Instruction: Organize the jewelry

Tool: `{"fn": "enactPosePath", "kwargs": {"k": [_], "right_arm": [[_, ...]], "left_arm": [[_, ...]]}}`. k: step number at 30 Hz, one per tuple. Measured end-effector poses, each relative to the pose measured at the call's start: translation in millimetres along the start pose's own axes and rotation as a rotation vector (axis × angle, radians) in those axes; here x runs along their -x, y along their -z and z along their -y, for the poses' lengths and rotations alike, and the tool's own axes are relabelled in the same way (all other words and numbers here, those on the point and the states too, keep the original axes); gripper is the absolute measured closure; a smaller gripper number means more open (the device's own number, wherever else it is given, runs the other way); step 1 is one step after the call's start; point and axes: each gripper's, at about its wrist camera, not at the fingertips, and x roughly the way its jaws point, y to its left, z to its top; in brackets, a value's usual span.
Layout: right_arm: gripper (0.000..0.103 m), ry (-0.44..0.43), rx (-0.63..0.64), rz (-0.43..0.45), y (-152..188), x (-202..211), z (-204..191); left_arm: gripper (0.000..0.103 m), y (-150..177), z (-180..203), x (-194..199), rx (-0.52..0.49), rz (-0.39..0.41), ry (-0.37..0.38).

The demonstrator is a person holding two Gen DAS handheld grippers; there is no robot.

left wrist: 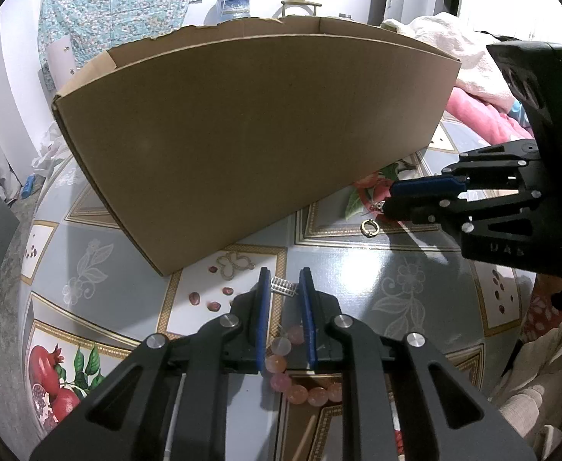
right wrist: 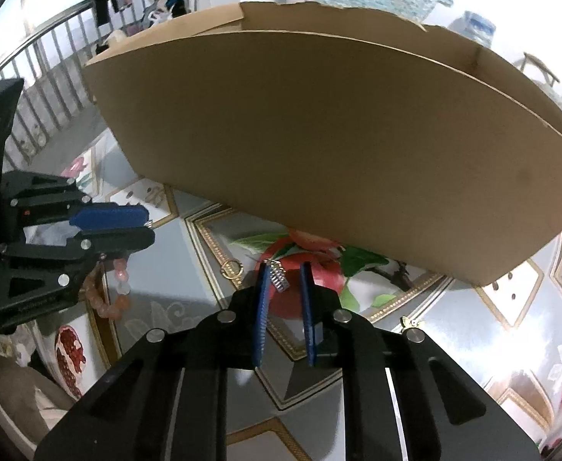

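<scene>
Left wrist view, left to right. Table (left wrist: 361,269) under a glossy cloth printed with pomegranates and grey flowers. Open cardboard box (left wrist: 242,134) standing across its far side, plain wall facing the camera, no print seen on it. In front of the box, near the front edge: left gripper (left wrist: 285,272), blue pads set a narrow gap apart, with a silver toothed piece (left wrist: 284,287) in the gap at the tips; grip or mere contact not resolvable. Pink bead bracelet (left wrist: 277,363) lying on the cloth below and between the fingers. Further right, gold ring (left wrist: 369,227) flat on the cloth, just short of the box's right end. At the right edge, the other tool seen side-on, with a green light on its housing and raised letters on the body, roughly "UAS", reading uncertain. Right wrist view, left to right. Left tool side-on at the left edge, fingers close together, small print on its body too fine to read, bracelet beads below it. Gold ring again, then right gripper (right wrist: 283,266), pads likewise a narrow gap apart, with a silver ribbed piece (right wrist: 279,278) against the left pad; clear of the right pad, held or not cannot tell. Small gold butterfly piece (right wrist: 411,322) on the cloth right of the fingers.
</scene>
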Motion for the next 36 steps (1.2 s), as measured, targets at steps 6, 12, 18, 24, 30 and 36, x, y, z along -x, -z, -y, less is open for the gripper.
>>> {"fn": "enactPosePath", "kwargs": {"k": [6, 12, 18, 24, 30, 36], "right_arm": [[0.089, -0.006, 0.021, -0.002, 0.1, -1.6, -5.0], [0.102, -0.031, -0.013, 0.012, 2.0, -0.5, -5.5], [0.103, -0.036, -0.052, 0.026, 6.8, 6.0, 1.6], [0.103, -0.035, -0.062, 0.050, 11.2, 17.8, 7.7], [0.103, -0.031, -0.083, 0.089, 11.6, 31.4, 13.7], [0.103, -0.077, -0.148, 0.151, 8.5, 51.9, 25.9]], "left_arm": [[0.088, -0.2, 0.8, -0.4, -0.003, 0.000, -0.001], [0.088, 0.1, 0.6, -0.5, -0.004, 0.001, -0.003], [0.088, -0.5, 0.6, -1.0, -0.006, 0.003, -0.004], [0.088, 0.4, 1.4, -1.3, -0.008, 0.007, -0.010], [0.089, 0.6, 2.1, -0.7, -0.012, 0.005, -0.014], [0.089, 0.0, 0.8, 6.7, -0.001, 0.015, -0.023]]}}
